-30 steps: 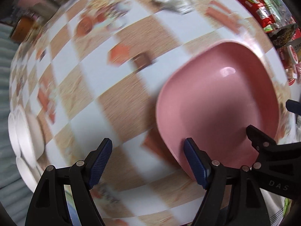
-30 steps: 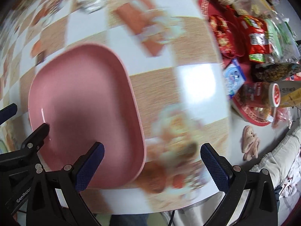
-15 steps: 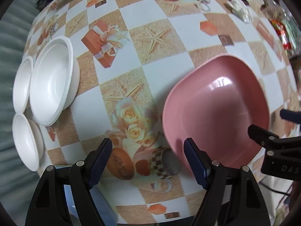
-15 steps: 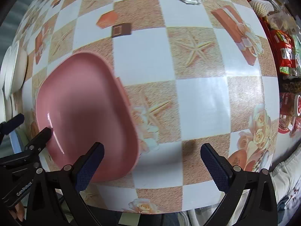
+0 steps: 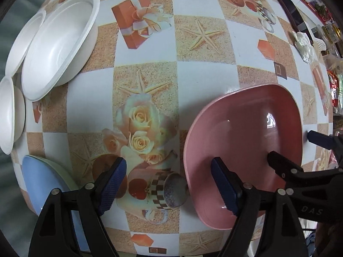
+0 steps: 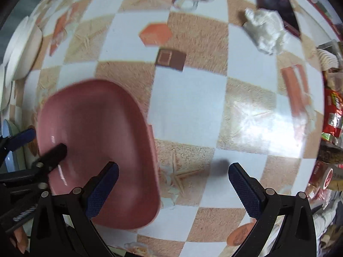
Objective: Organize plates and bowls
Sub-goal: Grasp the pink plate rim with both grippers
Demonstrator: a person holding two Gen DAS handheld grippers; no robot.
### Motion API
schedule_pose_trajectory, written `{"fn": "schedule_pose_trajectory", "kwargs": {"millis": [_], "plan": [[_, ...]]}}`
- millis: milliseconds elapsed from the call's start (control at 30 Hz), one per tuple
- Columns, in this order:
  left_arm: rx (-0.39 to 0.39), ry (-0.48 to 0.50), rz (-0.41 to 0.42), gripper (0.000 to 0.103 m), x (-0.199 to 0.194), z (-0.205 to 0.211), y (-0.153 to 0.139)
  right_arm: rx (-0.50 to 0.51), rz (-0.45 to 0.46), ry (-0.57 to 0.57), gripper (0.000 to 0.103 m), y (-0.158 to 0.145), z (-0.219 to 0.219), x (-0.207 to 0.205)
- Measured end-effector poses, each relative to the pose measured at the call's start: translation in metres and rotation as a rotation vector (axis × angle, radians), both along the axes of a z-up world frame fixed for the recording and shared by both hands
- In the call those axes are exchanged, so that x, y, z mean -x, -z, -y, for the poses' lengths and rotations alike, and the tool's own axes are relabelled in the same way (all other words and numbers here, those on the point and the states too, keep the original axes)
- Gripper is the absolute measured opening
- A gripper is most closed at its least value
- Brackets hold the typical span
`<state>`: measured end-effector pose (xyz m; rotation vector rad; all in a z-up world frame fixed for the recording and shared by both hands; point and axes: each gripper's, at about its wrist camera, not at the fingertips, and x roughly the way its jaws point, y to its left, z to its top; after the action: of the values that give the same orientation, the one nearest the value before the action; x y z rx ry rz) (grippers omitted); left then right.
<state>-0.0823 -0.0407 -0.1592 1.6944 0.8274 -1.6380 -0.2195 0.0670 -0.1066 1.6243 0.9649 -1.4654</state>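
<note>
A pink squarish plate (image 5: 246, 141) lies on the patterned tablecloth (image 5: 148, 68) near the front edge; it also shows in the right wrist view (image 6: 96, 150). My left gripper (image 5: 167, 186) is open, its right finger over the plate's near rim. My right gripper (image 6: 173, 188) is open, its left finger over the plate, and it reaches in from the right of the left wrist view. White bowls (image 5: 57, 42) sit at the far left. A blue plate (image 5: 42, 182) lies on a pale green one (image 5: 62, 175) at the near left.
A crumpled white tissue (image 6: 265, 30) and a dark flat object (image 6: 276, 2) lie at the back right. Snack packets (image 6: 332, 111) crowd the right edge. The table's front edge is just below both grippers.
Both grippers have swung left across the table. The white bowls came into view and grew closer, then the blue and green plates appeared. The pink plate stayed under both grippers.
</note>
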Motion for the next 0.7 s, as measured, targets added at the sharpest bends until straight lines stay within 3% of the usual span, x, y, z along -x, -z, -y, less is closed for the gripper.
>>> {"fn": "schedule_pose_trajectory", "kwargs": {"millis": [100,167,367,467,533,567,633,700], "plan": [[0.030,-0.005,0.007,0.100,-0.009,-0.003,0.005,0.018,-0.007,-0.017,0.103,-0.001,-0.002,0.000],[0.018,-0.034,-0.003,0.103,-0.023,0.004,0.011,0.031,-0.012,-0.012,0.103,-0.002,-0.006,-0.003],[-0.023,-0.073,-0.017,0.103,-0.049,0.022,0.018,0.029,-0.015,-0.006,0.103,-0.003,-0.015,-0.010],[-0.047,-0.075,-0.009,0.096,-0.042,0.018,0.013,0.014,-0.006,0.006,0.102,0.002,-0.020,-0.004],[-0.053,-0.030,-0.013,0.088,-0.035,0.016,0.009,0.024,-0.010,0.002,0.095,-0.002,-0.019,-0.008],[-0.060,-0.005,-0.015,0.080,-0.030,0.014,0.006,0.033,-0.012,-0.006,0.085,-0.006,-0.016,-0.008],[-0.070,0.034,-0.020,0.066,-0.021,0.008,0.001,0.061,-0.013,-0.022,0.063,-0.016,-0.015,-0.017],[-0.077,0.088,-0.023,0.051,-0.013,0.004,0.002,0.073,0.005,-0.017,0.033,-0.021,-0.014,-0.023]]}}
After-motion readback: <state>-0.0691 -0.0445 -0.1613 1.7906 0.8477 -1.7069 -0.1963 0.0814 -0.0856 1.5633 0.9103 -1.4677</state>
